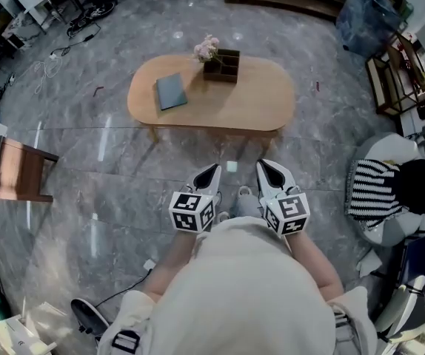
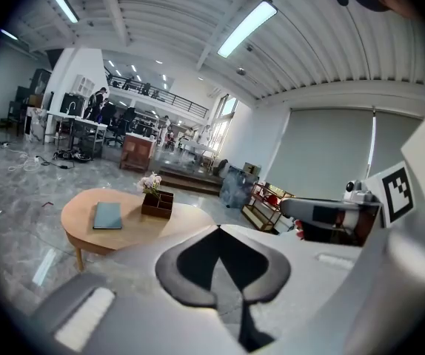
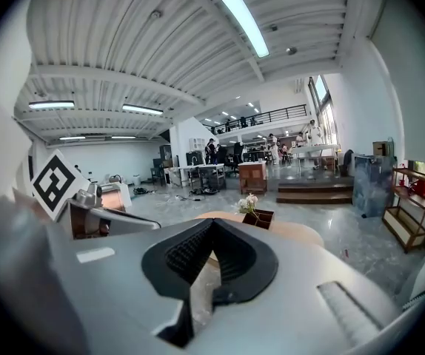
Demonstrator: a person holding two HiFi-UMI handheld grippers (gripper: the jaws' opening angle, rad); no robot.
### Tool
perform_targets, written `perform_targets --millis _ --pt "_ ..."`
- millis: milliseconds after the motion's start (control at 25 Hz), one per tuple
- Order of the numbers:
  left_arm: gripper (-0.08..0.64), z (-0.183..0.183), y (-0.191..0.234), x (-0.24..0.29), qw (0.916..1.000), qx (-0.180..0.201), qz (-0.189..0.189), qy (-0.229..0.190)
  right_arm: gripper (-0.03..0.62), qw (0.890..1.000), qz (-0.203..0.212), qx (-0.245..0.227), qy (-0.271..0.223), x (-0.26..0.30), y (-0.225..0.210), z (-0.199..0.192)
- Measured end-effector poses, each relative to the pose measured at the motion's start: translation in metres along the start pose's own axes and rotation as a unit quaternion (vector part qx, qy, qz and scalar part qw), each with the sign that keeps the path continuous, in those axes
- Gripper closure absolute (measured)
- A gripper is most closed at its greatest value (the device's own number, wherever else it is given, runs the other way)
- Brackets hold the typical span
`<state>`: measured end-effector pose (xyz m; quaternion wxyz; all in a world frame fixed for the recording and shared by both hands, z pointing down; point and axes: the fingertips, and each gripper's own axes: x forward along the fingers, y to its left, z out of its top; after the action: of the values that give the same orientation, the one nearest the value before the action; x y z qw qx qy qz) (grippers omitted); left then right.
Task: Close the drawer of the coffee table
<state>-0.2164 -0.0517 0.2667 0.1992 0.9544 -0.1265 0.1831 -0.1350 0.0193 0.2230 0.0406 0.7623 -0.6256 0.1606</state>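
No drawer stood out from the table (image 1: 268,98), upper centre. Left gripper (image 1: 209,171) and right gripper (image 1: 269,168), jaws closed and empty, hung well short of it: approaching or finished, unclear.

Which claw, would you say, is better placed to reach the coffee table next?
Left, slightly: left claw faces the middle of the coffee table, right claw its end. Both shut, empty.

An oval, light-wood coffee table (image 1: 253,98) stands level on slim legs on the grey stone floor (image 1: 116,191), its near edge an even, unbroken curve.
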Motion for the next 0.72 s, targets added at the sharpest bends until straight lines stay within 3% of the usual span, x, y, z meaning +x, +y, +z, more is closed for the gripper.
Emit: perform_targets --millis 720 --pt "0.56 -0.0019 -0.0035 0.0096 0.9999 0.001 -0.012 0.011 0.594 1.0 0.015 0.015 -0.015 0.0011 -0.0029 0.0036"
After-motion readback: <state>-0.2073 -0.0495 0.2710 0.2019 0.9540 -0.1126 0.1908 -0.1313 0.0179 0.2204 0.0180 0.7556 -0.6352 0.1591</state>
